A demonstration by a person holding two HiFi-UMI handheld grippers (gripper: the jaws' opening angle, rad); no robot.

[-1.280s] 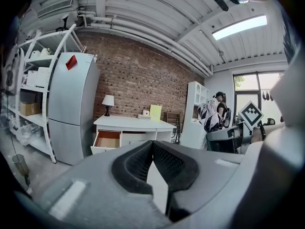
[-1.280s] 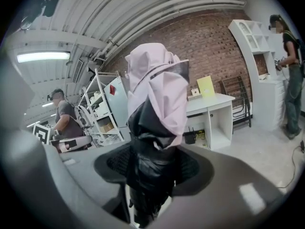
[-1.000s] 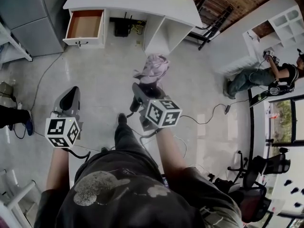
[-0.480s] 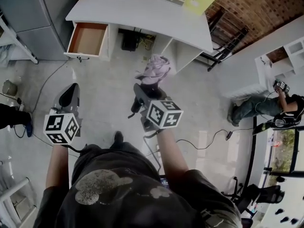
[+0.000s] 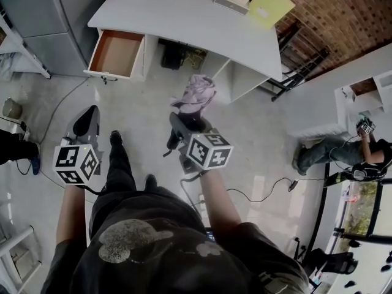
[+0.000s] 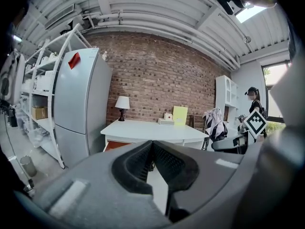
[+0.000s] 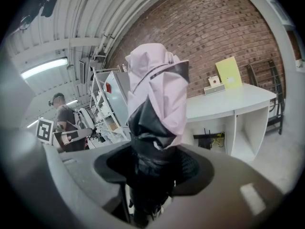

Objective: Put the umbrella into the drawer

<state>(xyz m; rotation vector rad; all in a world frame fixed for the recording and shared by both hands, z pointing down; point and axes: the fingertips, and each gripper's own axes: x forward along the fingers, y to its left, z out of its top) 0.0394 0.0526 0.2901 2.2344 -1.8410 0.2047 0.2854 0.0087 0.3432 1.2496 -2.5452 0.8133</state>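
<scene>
Both hands are drawing nearer to the white tabletop (image 5: 184, 17) as the person is stepping forward, a shoe (image 5: 115, 138) now swinging out beside the left gripper (image 5: 92, 110). The open drawer (image 5: 116, 51) is sitting lower in the head view than a second ago.

The right gripper (image 5: 185, 117) is pinching the umbrella (image 5: 196, 94) low on its dark end, so the bundle is sticking out well past the fingers, in the air short of the desk. My worry is that it could swivel in that low grip, or its slack cloth could snag on the drawer front, which lies off to the left. A cable (image 5: 257, 195) is trailing across the floor too.

It is looking folded but unfastened, with pale lilac cloth bunching loosely over black. The left fingers are pressing together on nothing.
</scene>
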